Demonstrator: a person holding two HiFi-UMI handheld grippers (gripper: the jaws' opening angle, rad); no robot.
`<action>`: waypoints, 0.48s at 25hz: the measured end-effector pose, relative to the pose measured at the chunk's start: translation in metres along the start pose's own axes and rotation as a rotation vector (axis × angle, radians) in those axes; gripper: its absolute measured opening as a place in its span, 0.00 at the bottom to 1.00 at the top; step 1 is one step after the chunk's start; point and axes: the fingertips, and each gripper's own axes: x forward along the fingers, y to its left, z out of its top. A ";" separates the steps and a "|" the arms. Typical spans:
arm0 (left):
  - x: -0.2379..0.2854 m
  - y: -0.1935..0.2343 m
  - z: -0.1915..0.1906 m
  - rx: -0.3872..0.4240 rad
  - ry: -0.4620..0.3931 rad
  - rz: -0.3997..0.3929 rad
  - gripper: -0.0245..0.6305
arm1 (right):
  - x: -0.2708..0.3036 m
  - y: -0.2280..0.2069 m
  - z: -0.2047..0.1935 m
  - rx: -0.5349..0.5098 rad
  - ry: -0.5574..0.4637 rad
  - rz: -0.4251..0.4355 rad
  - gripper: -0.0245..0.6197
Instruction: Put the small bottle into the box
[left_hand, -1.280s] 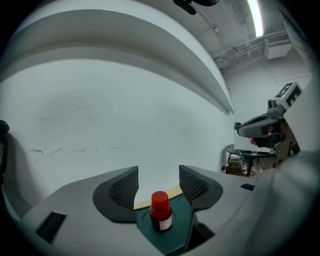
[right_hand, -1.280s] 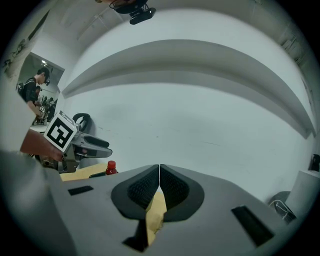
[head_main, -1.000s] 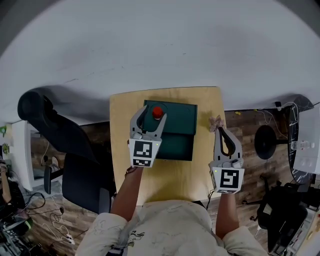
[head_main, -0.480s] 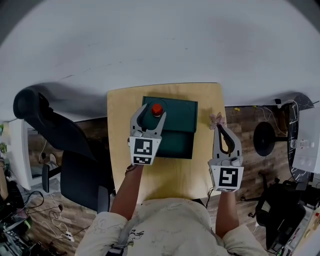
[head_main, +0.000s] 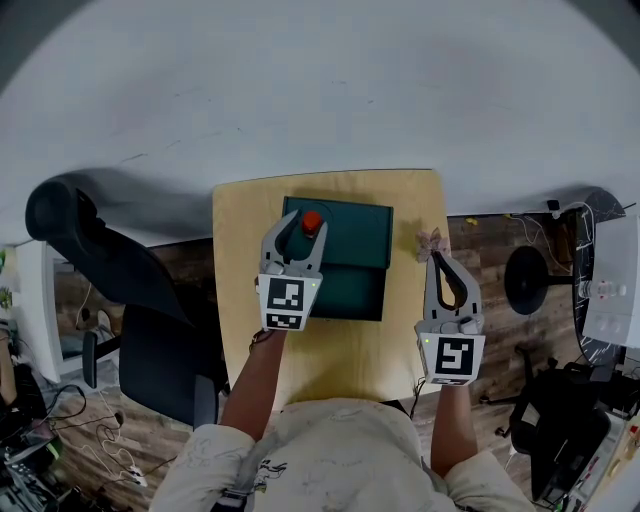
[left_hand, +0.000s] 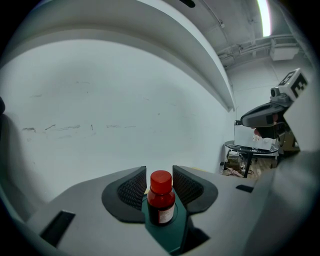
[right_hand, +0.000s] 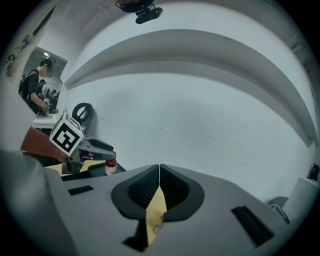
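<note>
The small bottle with a red cap and dark red body stands upright on the dark green box, near its far left corner. My left gripper reaches over the box; its jaws have just been closing, and the pads now sit against both sides of the bottle. The box's green surface shows under the bottle. My right gripper hovers over the table's right edge, shut, with nothing between its pads. The right gripper view shows the bottle between the left gripper's fingers.
The box lies on a small light wooden table set against a white wall. A small crumpled thing lies at the table's right edge. A black office chair stands to the left, and a round black base to the right on the wooden floor.
The left gripper's fingers have drawn in around the bottle, from wide apart to touching it. Both hands have stayed almost in place.
</note>
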 end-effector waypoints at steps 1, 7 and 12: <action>0.001 0.000 0.001 0.002 -0.002 0.002 0.27 | 0.000 0.000 0.000 -0.001 0.001 0.000 0.07; 0.002 -0.001 0.001 0.015 -0.002 0.006 0.23 | 0.000 0.000 0.000 -0.003 0.002 -0.001 0.07; 0.002 -0.002 0.001 0.020 0.003 0.001 0.23 | 0.000 0.001 0.002 -0.004 -0.003 0.002 0.07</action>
